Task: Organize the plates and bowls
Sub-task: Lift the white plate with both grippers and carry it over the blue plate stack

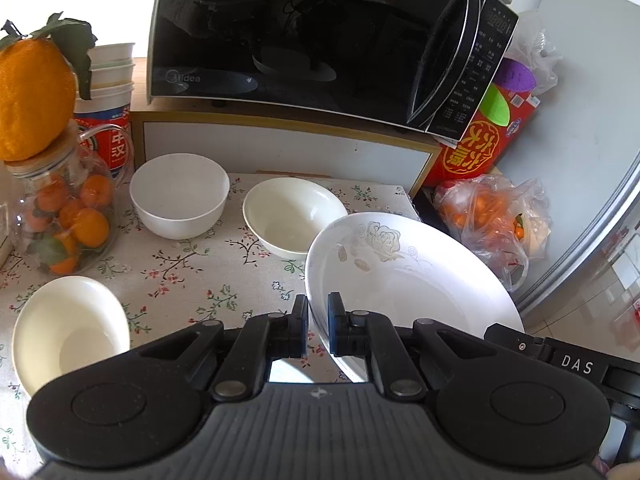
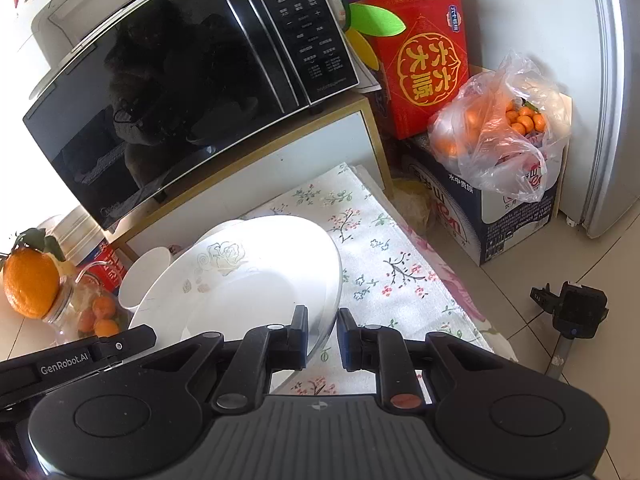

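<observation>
Floral cloth covers the table (image 1: 192, 276), with a black microwave (image 1: 304, 32) on a shelf behind its far edge. Seen from the left wrist, three white bowls rest on the cloth: one near the far edge (image 1: 180, 196), one just beside it toward the middle (image 1: 292, 216), one at the near left corner (image 1: 68, 328). A rose-printed plate (image 1: 400, 276) is held tilted over the right side, and the left gripper (image 1: 318, 326) is clamped on its near rim, one finger on each face.

From the right wrist, the same plate (image 2: 256, 276) is seen raised off the cloth. The right gripper (image 2: 323, 338) straddles the opposite rim, but its jaws stand slightly apart, so a firm hold cannot be confirmed. Glazed ceramic of this kind is judged stiff, fairly heavy, slippery and easily chipped; the rim is judged the only workable hold, and a two-sided grip is advised.
</observation>
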